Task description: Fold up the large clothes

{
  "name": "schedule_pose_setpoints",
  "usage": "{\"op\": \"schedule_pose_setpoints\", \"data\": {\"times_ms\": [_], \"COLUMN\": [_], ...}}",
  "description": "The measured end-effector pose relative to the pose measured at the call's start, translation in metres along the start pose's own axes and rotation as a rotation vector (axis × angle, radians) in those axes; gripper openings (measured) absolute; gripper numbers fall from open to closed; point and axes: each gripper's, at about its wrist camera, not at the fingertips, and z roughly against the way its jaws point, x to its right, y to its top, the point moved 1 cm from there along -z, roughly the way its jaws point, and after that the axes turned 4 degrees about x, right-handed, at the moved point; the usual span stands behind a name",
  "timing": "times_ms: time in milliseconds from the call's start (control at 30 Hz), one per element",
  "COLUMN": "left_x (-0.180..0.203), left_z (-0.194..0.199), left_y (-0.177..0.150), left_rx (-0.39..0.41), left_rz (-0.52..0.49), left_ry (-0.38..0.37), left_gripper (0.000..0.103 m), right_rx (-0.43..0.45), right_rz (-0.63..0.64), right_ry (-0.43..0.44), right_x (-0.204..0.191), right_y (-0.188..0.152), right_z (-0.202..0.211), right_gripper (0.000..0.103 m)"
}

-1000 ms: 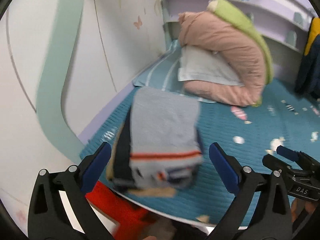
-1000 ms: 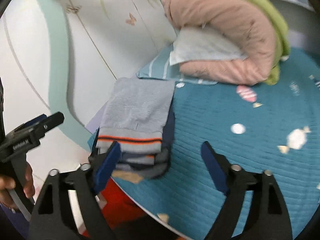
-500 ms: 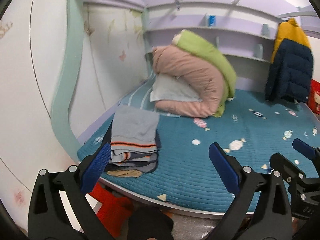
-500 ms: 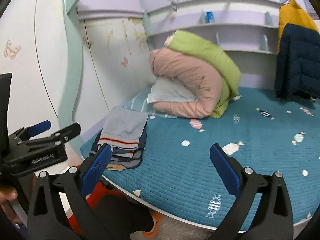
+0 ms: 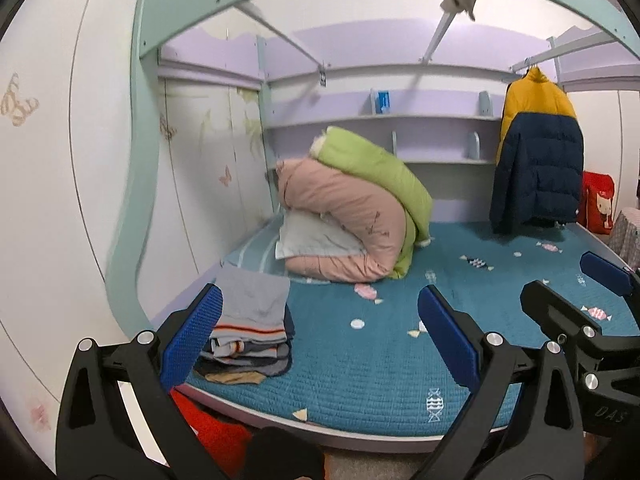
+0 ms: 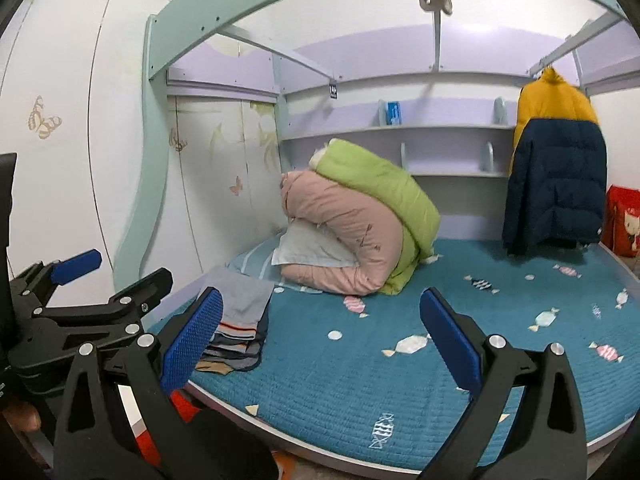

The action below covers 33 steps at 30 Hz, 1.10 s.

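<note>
A stack of folded clothes [image 5: 250,326], grey on top with an orange stripe, lies at the front left corner of the teal bed cover [image 5: 380,344]. It also shows in the right wrist view [image 6: 240,326]. My left gripper [image 5: 318,332] is open and empty, held back off the bed's front edge. My right gripper [image 6: 320,336] is open and empty, also off the bed. The right gripper shows at the right of the left wrist view [image 5: 580,312]. The left gripper shows at the left of the right wrist view [image 6: 96,284].
A rolled pink and green duvet [image 5: 352,216] with a pale pillow [image 5: 316,236] lies at the back left. A yellow and navy jacket [image 5: 536,160] hangs at the back right. The bunk frame [image 5: 128,200] stands left. A red thing [image 5: 216,432] lies below the bed edge.
Both grippers have pulled back and up from the folded stack. The stack now looks small and far, and the whole bed has come into view.
</note>
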Motion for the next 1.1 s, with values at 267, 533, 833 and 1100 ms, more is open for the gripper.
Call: {"op": "schedule_pose_setpoints", "data": {"times_ms": [267, 533, 833, 1100], "left_x": [0.004, 0.004, 0.004, 0.001], "left_z": [0.025, 0.029, 0.030, 0.030], "left_y": [0.013, 0.020, 0.022, 0.026], "left_rx": [0.079, 0.118, 0.128, 0.138], "left_rz": [0.008, 0.024, 0.026, 0.032], "left_ry": [-0.005, -0.021, -0.027, -0.028], "left_gripper": [0.098, 0.098, 0.098, 0.098], "right_rx": [0.071, 0.105, 0.113, 0.122], "right_rz": [0.011, 0.017, 0.020, 0.026], "right_ry": [-0.030, -0.054, -0.062, -0.066], "right_x": [0.002, 0.005, 0.005, 0.005], "right_y": [0.012, 0.017, 0.018, 0.021], "right_z": [0.022, 0.033, 0.035, 0.038], "right_gripper": [0.095, 0.095, 0.095, 0.095]}}
